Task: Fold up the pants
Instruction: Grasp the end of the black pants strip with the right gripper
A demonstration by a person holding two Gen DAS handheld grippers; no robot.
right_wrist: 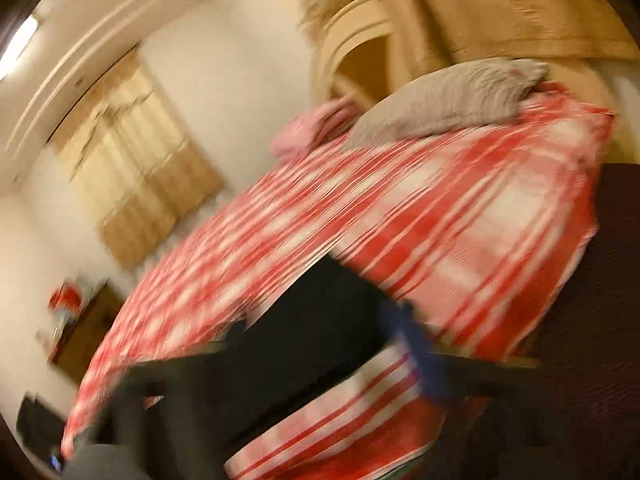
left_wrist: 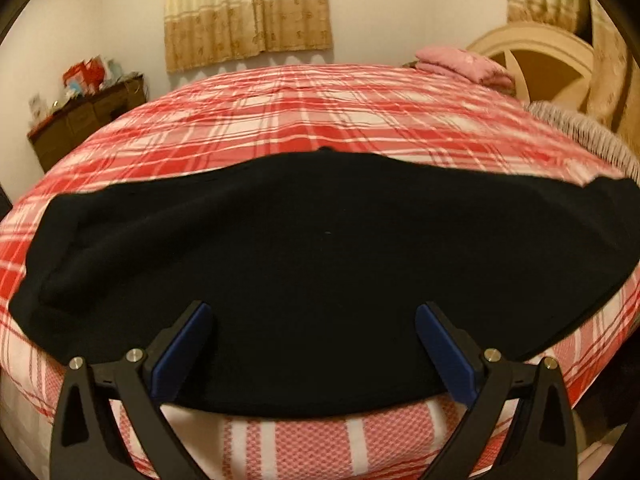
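Black pants (left_wrist: 320, 256) lie spread in a wide band across the near part of a red-and-white plaid bed (left_wrist: 304, 112). Their front edge hangs slightly over the bed's side. My left gripper (left_wrist: 314, 316) hovers over that front edge, open, its blue pads (left_wrist: 192, 344) far apart and pressing nothing. The right wrist view is tilted and heavily blurred. In it my right gripper (right_wrist: 320, 344) stands open, with one blue pad (right_wrist: 420, 352) to the right. One end of the pants (right_wrist: 312, 320) shows between and behind its fingers, and no pad presses on it.
A pink folded blanket (left_wrist: 464, 64) and a grey pillow (left_wrist: 580, 132) lie at the bed's far right near a cream headboard (left_wrist: 532, 60). A dark wooden cabinet (left_wrist: 88, 120) with clutter stands at the left wall. Beige curtains (left_wrist: 248, 12) hang behind the bed.
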